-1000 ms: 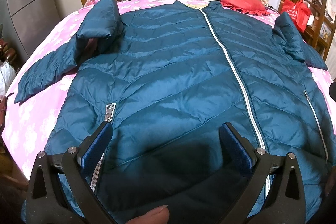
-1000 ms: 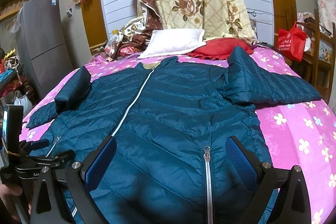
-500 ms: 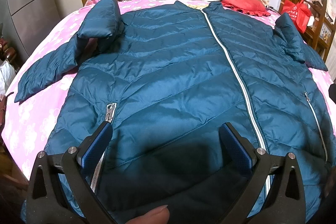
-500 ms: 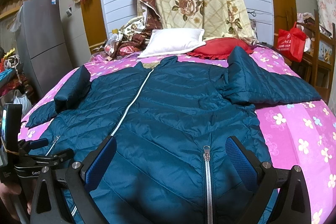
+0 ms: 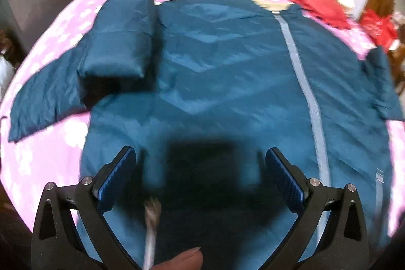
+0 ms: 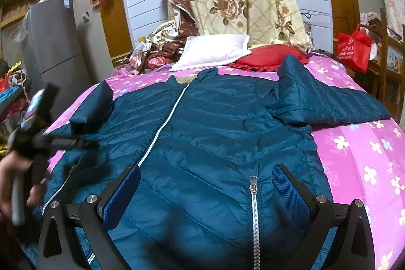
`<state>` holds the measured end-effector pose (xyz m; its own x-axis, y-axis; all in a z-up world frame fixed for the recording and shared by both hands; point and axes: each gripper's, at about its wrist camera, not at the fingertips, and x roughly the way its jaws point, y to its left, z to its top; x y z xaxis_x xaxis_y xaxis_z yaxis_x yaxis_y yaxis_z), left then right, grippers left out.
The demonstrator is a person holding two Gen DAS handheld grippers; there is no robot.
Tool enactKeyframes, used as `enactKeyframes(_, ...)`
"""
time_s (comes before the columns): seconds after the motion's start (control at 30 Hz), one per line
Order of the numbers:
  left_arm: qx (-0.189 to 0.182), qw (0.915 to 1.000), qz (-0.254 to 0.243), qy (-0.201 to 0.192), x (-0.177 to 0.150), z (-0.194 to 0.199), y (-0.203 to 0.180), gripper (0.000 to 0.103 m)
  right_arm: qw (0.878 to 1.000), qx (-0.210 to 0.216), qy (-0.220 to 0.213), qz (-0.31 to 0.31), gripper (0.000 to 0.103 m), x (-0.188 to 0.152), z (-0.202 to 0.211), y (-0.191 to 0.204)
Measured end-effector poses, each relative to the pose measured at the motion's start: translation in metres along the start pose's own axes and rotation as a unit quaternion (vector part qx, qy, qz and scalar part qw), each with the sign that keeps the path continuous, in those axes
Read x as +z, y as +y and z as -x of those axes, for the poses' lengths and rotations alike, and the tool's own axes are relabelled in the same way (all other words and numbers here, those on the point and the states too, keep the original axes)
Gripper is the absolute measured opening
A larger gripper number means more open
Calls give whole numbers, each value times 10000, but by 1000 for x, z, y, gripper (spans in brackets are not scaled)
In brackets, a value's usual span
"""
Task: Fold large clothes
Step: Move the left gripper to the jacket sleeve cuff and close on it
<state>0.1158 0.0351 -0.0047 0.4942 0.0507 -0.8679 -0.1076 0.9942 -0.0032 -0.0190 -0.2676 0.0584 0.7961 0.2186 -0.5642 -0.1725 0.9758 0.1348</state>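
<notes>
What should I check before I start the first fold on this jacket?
1. Left gripper open and empty: ok, jaws spread over the jacket.
2. Right gripper open and empty: ok, nothing between the pads.
3. Jacket lies flat, front up, main zipper closed: ok.
4. Sleeves laid out straight: not ok, the left sleeve is doubled back on itself and the right sleeve is bent too.
5. Left view sharp enough to aim: not ok, it is motion-blurred.
6. Hem edge nearest the grippers reachable: cannot tell, it is hidden below both views.
</notes>
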Motion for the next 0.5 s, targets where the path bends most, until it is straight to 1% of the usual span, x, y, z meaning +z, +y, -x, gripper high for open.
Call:
enactKeyframes(0.07,178,9998,-35,66,2,-17,2,103,10000,3,2,16,103,0,0,0)
enactKeyframes(0.1,174,9998,14,59,1,-21,4,103,10000,-2,9,28,103,-1,-1,1)
enactKeyframes(0.17,105,9997,149,-133,-3,-24,8,103,10000,2,11,36,103,-1,-1,2)
enactKeyframes(0.27,115,9995,63,-303,-9,-25,7,103,10000,-6,11,33,103,-1,-1,2)
enactKeyframes(0.37,58,9993,123,-348,-12,-29,9,103,10000,-43,23,45,103,-1,-2,2)
enactKeyframes(0.5,101,9985,163,-504,-17,-28,10,103,9999,-121,66,48,103,-2,-4,3)
